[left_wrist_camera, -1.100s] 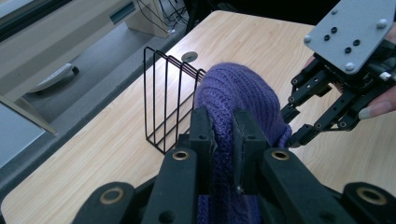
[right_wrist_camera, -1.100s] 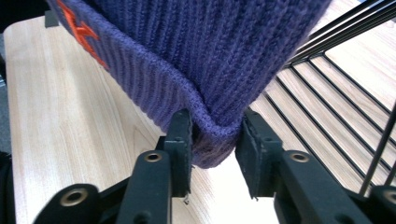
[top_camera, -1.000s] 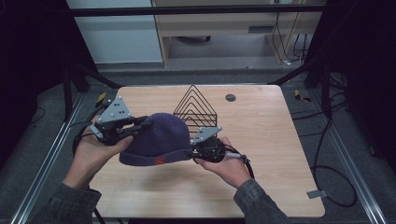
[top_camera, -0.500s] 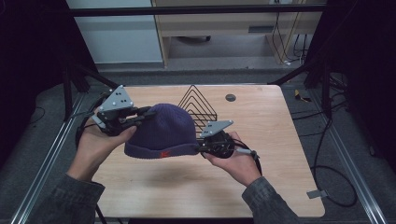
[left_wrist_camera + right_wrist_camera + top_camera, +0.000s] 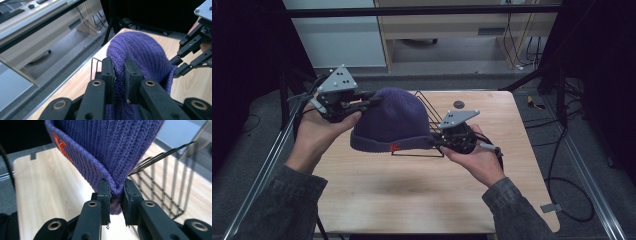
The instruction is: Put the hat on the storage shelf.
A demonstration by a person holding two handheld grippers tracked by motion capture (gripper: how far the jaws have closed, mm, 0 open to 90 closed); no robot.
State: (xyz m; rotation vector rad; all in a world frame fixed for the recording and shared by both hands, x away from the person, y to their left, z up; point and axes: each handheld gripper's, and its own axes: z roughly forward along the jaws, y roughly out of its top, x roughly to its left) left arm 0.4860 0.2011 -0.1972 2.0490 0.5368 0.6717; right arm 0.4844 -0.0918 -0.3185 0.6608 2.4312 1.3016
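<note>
Now both hands are raised over the desk, left gripper and right gripper each clamped on opposite sides of the beanie stretched between them.

I have both forearms coming in from the near edge, grey sleeves up to the wrists, hands raised above the table. My left hand wraps its gripper from below; the left gripper points toward the right, grey plate on top, jaws closed on purple knit fabric. My right hand cradles its gripper palm-up; the right gripper points toward the left, lower than the other, jaws pinched on a fold of the same fabric.
</note>
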